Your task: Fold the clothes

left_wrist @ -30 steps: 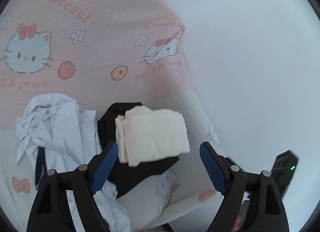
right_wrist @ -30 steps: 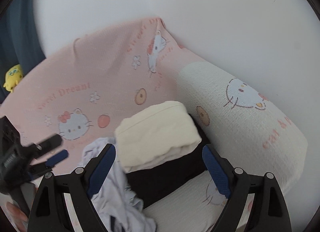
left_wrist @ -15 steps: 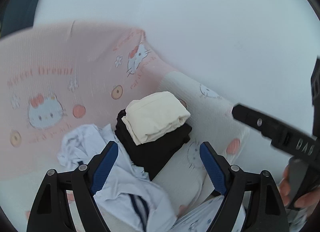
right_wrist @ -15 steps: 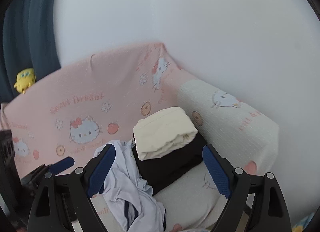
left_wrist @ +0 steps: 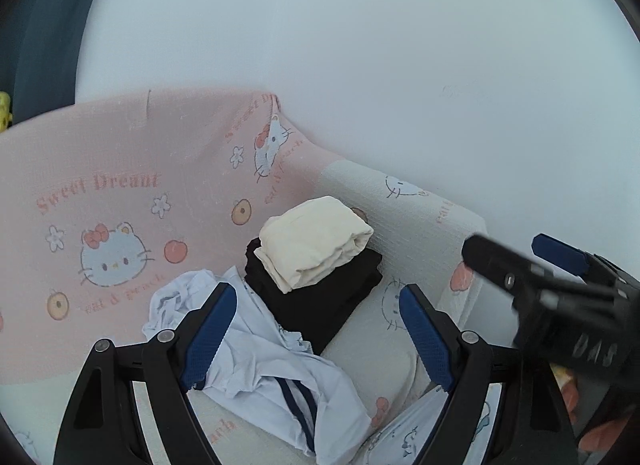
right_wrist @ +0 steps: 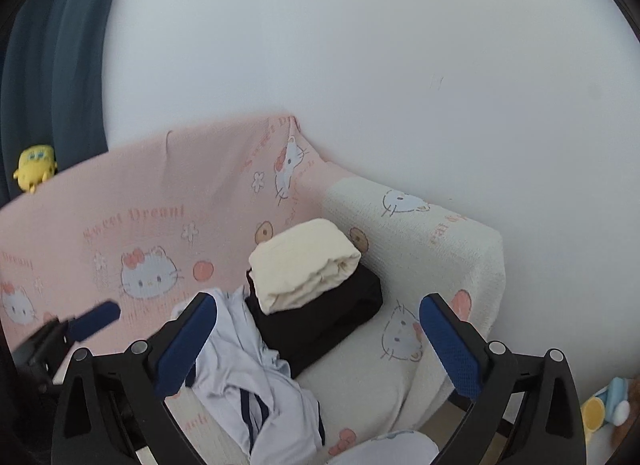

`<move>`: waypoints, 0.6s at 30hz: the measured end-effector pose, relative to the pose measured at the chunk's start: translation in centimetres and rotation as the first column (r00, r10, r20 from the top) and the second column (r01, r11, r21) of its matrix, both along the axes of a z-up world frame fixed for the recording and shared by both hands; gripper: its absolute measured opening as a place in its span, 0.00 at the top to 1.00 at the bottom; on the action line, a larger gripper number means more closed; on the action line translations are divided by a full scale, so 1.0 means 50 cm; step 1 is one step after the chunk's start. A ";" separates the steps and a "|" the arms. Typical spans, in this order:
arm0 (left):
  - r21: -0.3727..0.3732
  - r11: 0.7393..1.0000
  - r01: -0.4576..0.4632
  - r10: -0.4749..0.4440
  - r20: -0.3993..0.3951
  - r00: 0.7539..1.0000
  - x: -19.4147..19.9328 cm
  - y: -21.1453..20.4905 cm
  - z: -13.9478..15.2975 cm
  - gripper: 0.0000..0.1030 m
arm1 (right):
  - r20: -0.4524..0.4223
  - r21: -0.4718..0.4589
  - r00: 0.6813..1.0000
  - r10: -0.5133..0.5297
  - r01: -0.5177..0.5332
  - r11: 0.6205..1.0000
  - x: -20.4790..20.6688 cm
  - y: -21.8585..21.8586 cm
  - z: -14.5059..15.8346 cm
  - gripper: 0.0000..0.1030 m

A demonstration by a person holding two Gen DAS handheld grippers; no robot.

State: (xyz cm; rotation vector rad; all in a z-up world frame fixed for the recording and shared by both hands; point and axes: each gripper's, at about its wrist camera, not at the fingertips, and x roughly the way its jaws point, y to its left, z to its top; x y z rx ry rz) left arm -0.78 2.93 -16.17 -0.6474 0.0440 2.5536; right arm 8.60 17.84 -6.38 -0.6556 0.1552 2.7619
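both grippers wide open and holding nothing, left gripper (left_wrist: 312,335), right gripper (right_wrist: 316,343), folded cream cloth (right_wrist: 302,265) stacked on folded black garment (right_wrist: 320,321) in the sofa corner, crumpled pale blue shirt (left_wrist: 256,353) loose just beside on pink cartoon-cat sofa cover (left_wrist: 120,169)

sofa cover (left_wrist: 120,153) — "Sweet Dream", "eat & peach" | right tongs (left_wrist: 560,265) body — "DAS"

Light-blue garment (left_wrist: 276,369) runs off the bottom edge — right gripper (left_wrist: 560,277) blurred.
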 end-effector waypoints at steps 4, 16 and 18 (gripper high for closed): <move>-0.044 0.999 -0.006 0.004 -0.033 0.999 0.023 0.007 0.002 0.19 | 0.012 0.006 0.999 -0.051 0.051 0.999 0.029 -0.009 -0.012 0.01; -0.067 0.998 0.005 -0.009 -0.065 0.998 0.059 0.015 0.034 0.19 | -0.020 -0.032 0.998 -0.054 0.053 0.998 0.087 -0.001 0.015 0.01; -0.052 0.999 0.012 -0.016 -0.067 0.998 0.065 0.012 0.041 0.19 | -0.021 -0.040 0.998 -0.057 0.056 0.998 0.095 -0.001 0.023 0.01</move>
